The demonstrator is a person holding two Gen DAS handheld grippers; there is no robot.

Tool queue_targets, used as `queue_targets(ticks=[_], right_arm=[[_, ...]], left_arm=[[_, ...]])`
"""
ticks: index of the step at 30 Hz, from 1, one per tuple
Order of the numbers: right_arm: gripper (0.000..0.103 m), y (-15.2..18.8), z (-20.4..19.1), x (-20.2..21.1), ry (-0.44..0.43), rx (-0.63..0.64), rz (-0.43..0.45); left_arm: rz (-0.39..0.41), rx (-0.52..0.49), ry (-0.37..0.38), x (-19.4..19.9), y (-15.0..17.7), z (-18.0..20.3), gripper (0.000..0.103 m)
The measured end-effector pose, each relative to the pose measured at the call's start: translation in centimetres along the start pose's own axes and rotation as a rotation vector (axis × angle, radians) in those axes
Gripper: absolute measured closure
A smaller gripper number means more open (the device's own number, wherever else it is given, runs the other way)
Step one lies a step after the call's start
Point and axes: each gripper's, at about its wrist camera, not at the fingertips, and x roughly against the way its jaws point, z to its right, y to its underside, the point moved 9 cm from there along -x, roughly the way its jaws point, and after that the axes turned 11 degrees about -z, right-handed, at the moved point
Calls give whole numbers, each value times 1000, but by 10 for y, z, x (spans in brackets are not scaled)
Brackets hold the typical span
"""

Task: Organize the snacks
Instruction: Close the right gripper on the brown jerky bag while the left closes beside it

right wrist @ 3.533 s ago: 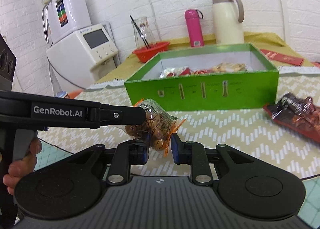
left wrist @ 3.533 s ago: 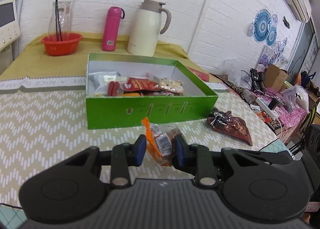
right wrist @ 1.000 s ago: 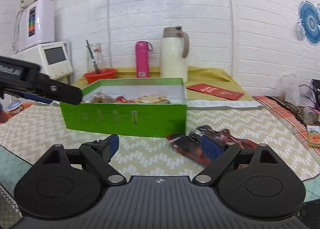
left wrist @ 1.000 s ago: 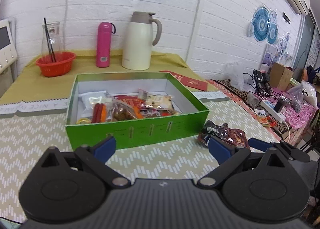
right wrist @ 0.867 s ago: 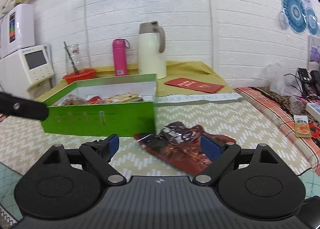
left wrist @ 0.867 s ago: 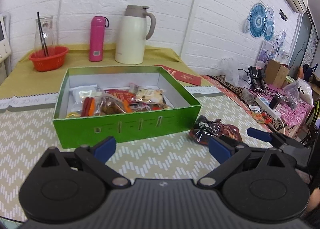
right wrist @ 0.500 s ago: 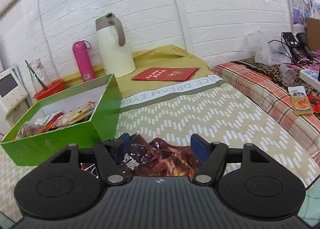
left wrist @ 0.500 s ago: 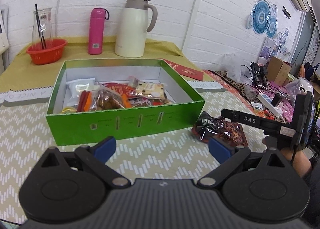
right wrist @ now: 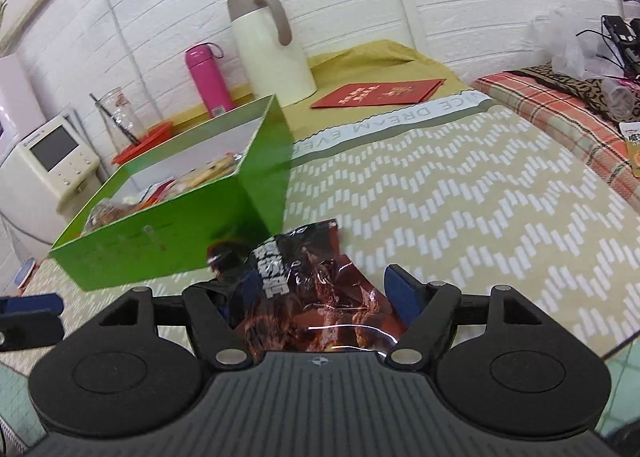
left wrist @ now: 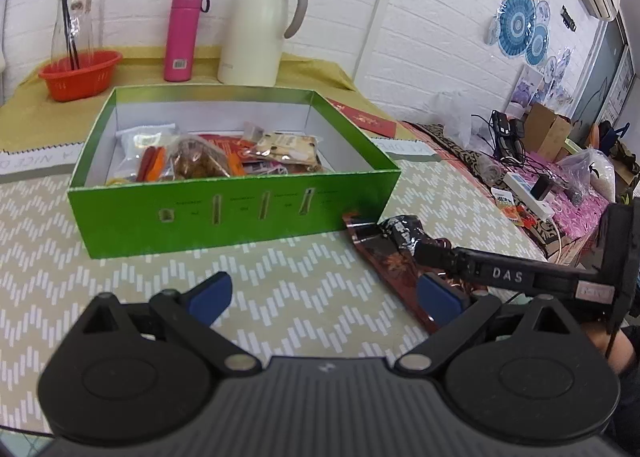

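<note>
A green box [left wrist: 224, 213] holding several snack packets stands mid-table. To its right a dark red snack packet [left wrist: 384, 257] lies flat on the zigzag cloth. My right gripper [right wrist: 320, 293] is open and low over that packet [right wrist: 316, 289], which lies between its blue pads; the left pad is partly hidden behind the foil. In the left wrist view one right finger [left wrist: 460, 261] rests along the packet's top. My left gripper [left wrist: 324, 297] is open and empty, hovering over the cloth in front of the box.
Behind the box stand a pink bottle [left wrist: 184, 35], a white thermos jug [left wrist: 260, 29] and an orange basket [left wrist: 80, 73] with a glass jar. A red envelope [right wrist: 380, 93] lies at the back right. Cables and bags crowd the surface past the table's right edge.
My left gripper let go of the orange-ended packet, which now lies in the box, and drew back open. My right gripper swung right and came down around the dark red packet.
</note>
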Motion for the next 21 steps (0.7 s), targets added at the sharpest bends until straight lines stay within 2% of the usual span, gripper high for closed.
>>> queue_targets(ticks=[9, 17, 19, 20, 21], right_arm=[[0, 40, -57, 12, -31, 178, -32], [0, 38, -50, 13, -19, 136, -16], [0, 40, -50, 14, -24, 134, -16], [0, 41, -50, 15, -28, 133, -16], [0, 41, -50, 15, -31, 130, -15]], left_arm=[[-11, 30, 37, 2, 15, -4, 5], [-61, 41, 138, -35, -3, 9, 6], [-91, 39, 165, -45, -3, 15, 19], [-111, 37, 184, -50, -1, 18, 34], [-133, 35, 202, -55, 0, 21, 38]])
